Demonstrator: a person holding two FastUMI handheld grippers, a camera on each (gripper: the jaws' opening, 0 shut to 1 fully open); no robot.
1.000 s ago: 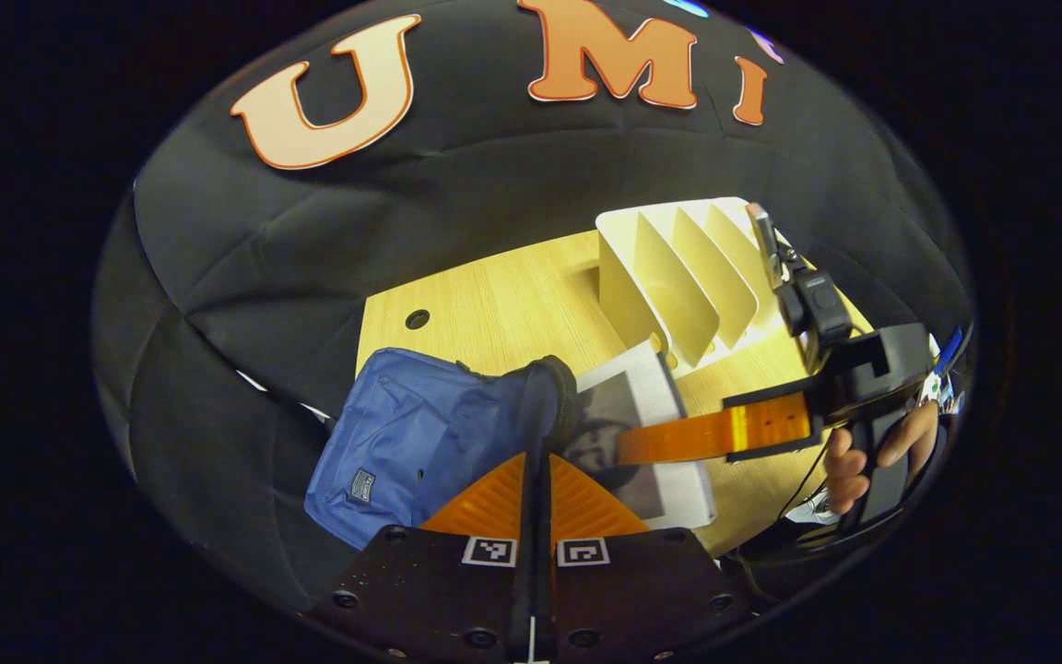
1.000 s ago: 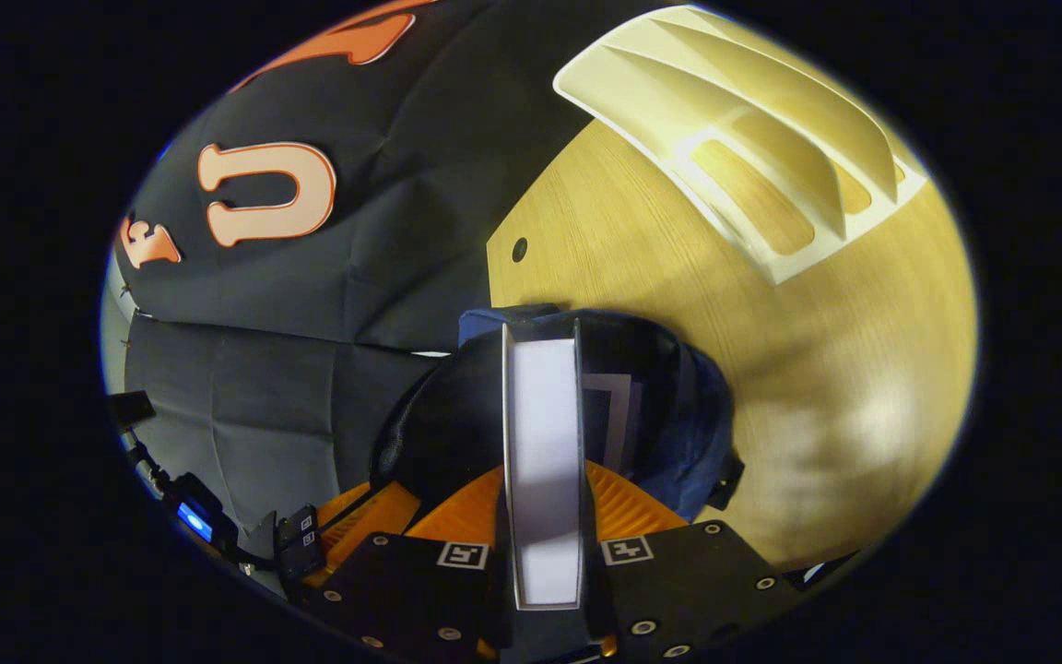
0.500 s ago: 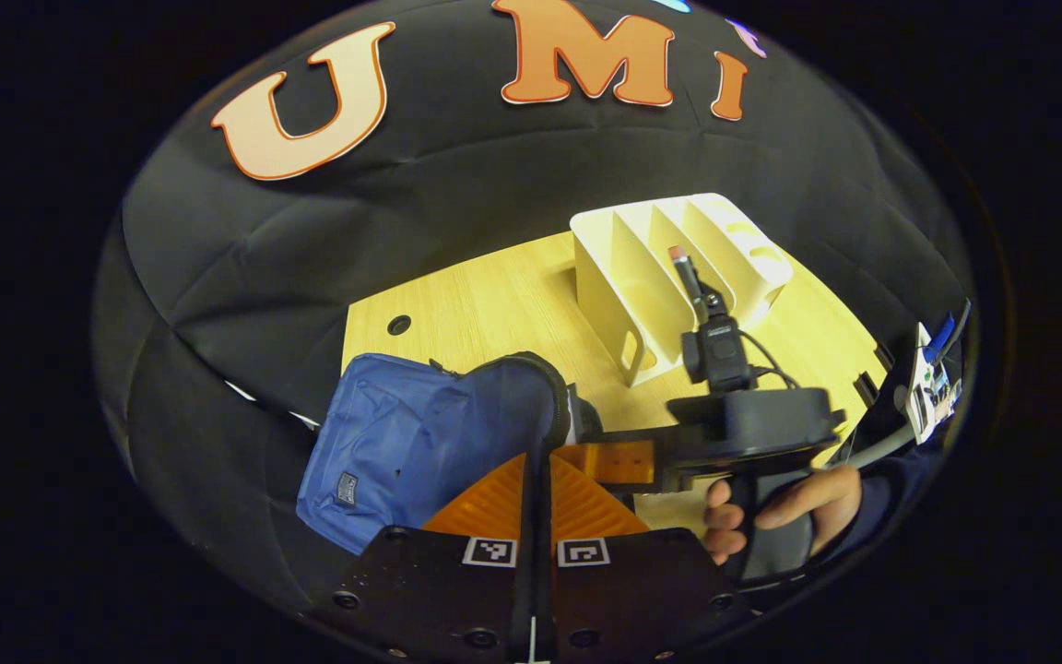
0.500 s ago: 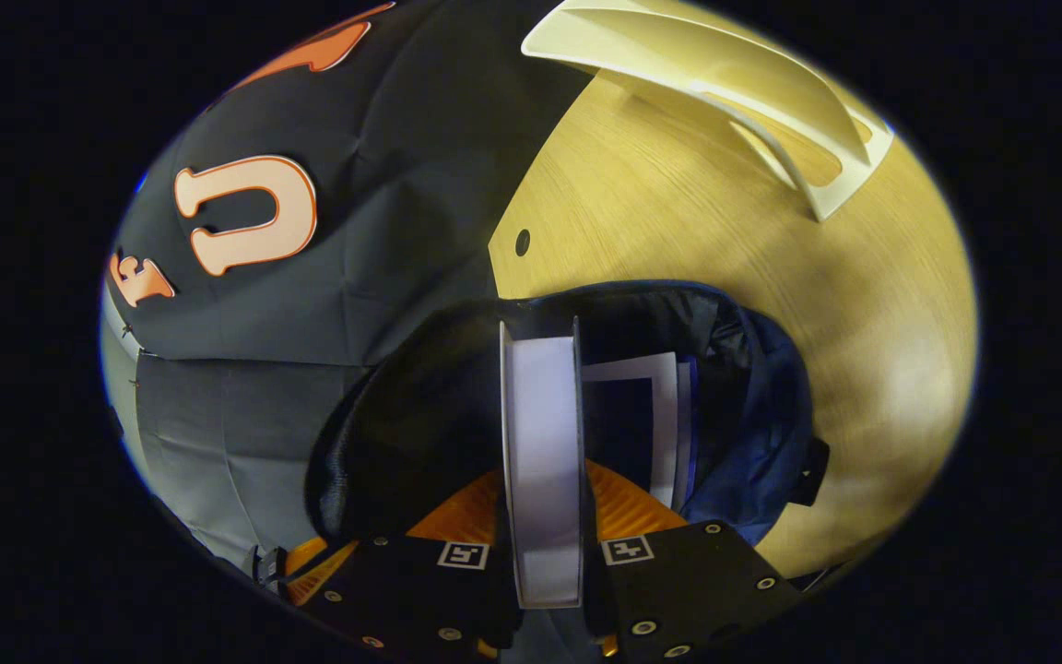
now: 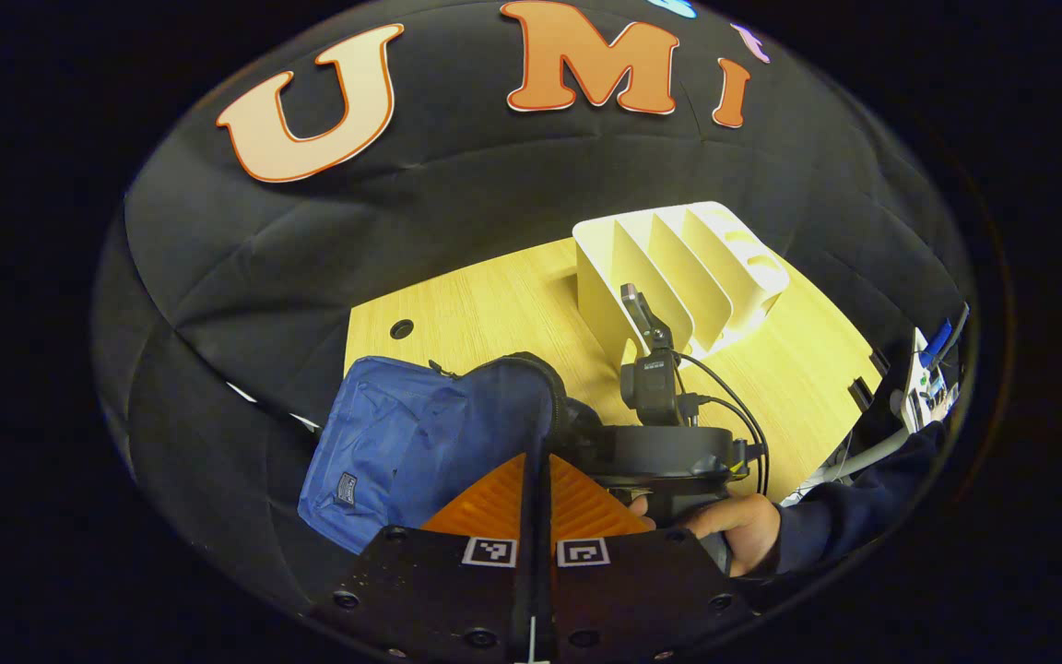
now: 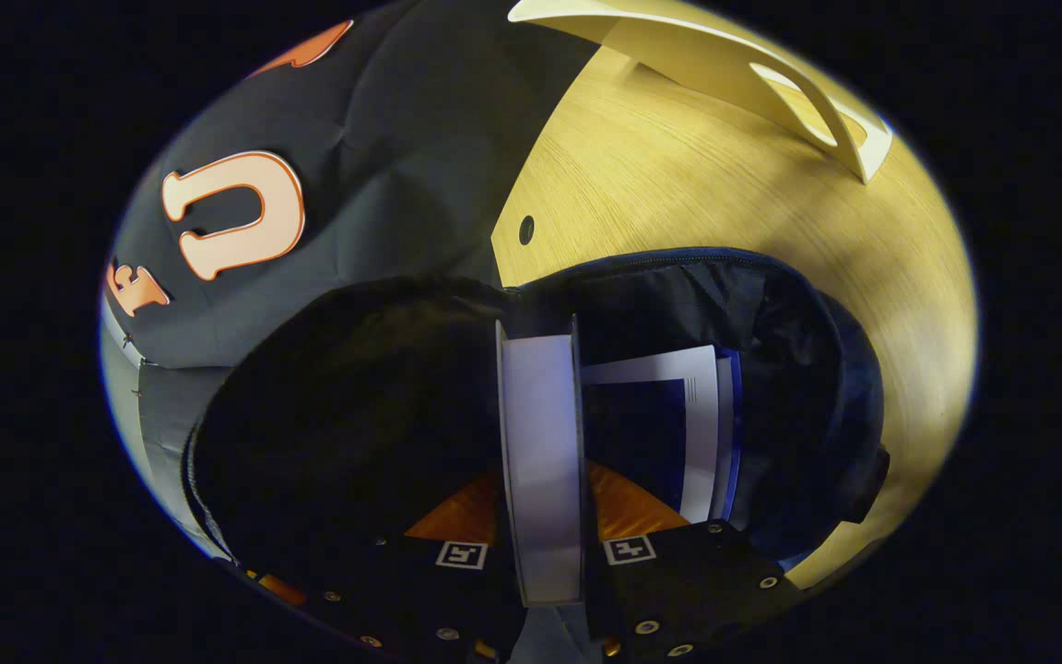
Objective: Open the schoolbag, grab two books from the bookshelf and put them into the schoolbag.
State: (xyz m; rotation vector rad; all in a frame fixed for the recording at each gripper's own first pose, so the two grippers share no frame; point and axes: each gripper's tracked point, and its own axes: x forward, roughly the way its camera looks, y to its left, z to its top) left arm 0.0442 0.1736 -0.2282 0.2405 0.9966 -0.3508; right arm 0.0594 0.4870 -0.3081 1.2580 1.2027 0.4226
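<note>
The blue schoolbag (image 5: 420, 443) lies on the desk (image 5: 494, 304) with its mouth open; in the right gripper view a book (image 6: 678, 424) already sits inside its dark lining. The right gripper (image 6: 542, 553) reaches into that mouth, jaws clenched on a second book (image 6: 540, 461) held edge-on. The white bookshelf (image 5: 678, 267) stands behind on the desk, its slots bare. The left gripper (image 5: 533, 489) has its jaws pressed together at the bag's rim. A hand (image 5: 743, 530) grips the right gripper's handle.
</note>
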